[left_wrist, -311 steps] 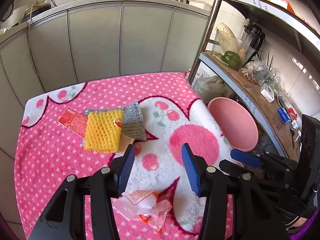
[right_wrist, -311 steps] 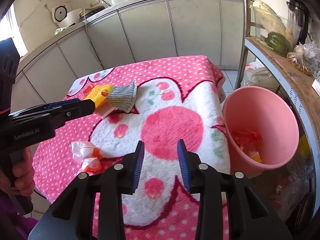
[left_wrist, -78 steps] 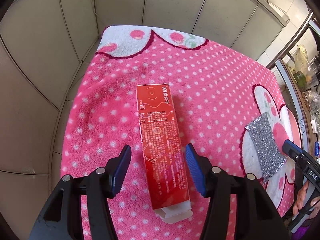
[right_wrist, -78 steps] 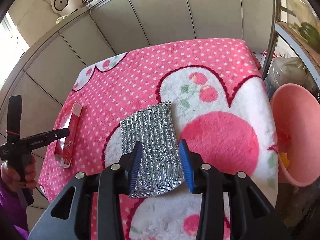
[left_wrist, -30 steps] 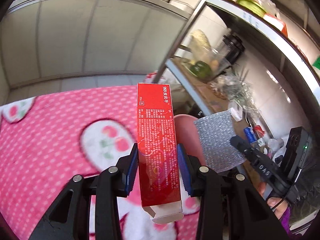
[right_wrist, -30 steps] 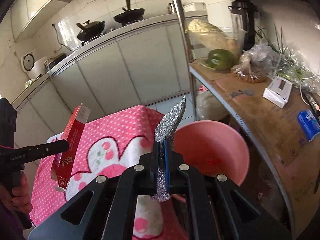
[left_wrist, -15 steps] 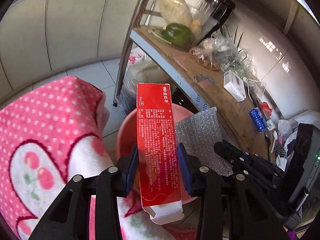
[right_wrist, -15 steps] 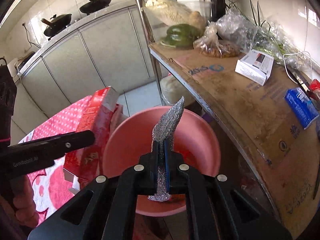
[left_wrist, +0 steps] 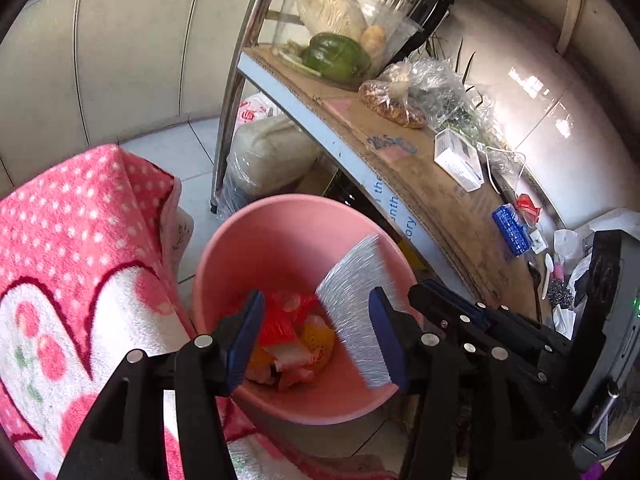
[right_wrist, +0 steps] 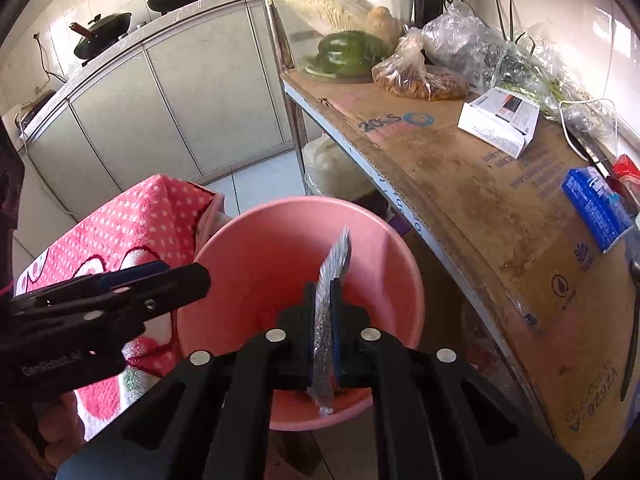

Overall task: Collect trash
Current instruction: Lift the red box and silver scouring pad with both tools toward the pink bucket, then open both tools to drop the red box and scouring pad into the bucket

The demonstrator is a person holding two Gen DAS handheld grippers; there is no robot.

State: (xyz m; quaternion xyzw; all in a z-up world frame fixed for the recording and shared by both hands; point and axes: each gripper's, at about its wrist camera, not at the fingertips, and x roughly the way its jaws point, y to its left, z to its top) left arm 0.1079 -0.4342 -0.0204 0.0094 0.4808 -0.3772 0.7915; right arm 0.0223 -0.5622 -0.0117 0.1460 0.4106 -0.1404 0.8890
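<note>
Both grippers hang over the pink bin [left_wrist: 248, 216] [right_wrist: 304, 202]. My left gripper [left_wrist: 316, 332] is open and its jaws are still opening, with nothing between the blue pads. Below it a blurred red box [left_wrist: 280, 328] lies in the bin among a yellow mesh [left_wrist: 318, 340] and wrappers. My right gripper [right_wrist: 324, 320] is shut on a silver scouring pad [right_wrist: 334, 268], held upright above the bin's near side. In the left wrist view that pad [left_wrist: 352, 292] is a blurred grey sheet, with the right gripper [left_wrist: 452, 304] behind it. The left gripper [right_wrist: 176, 280] also shows at the left of the right wrist view.
A pink polka-dot blanket covers the table [left_wrist: 80, 216] left of the bin. Right of the bin, a cardboard-lined rack shelf [right_wrist: 460, 184] holds a green pepper [right_wrist: 348, 54], bags and small boxes. The rack's steel post [left_wrist: 236, 92] and a white sack [left_wrist: 264, 152] stand behind the bin.
The red box has left the left gripper's jaws, which have spread, and now lies in the bin. The right gripper still pinches the silver pad, now blurred, over the bin.
</note>
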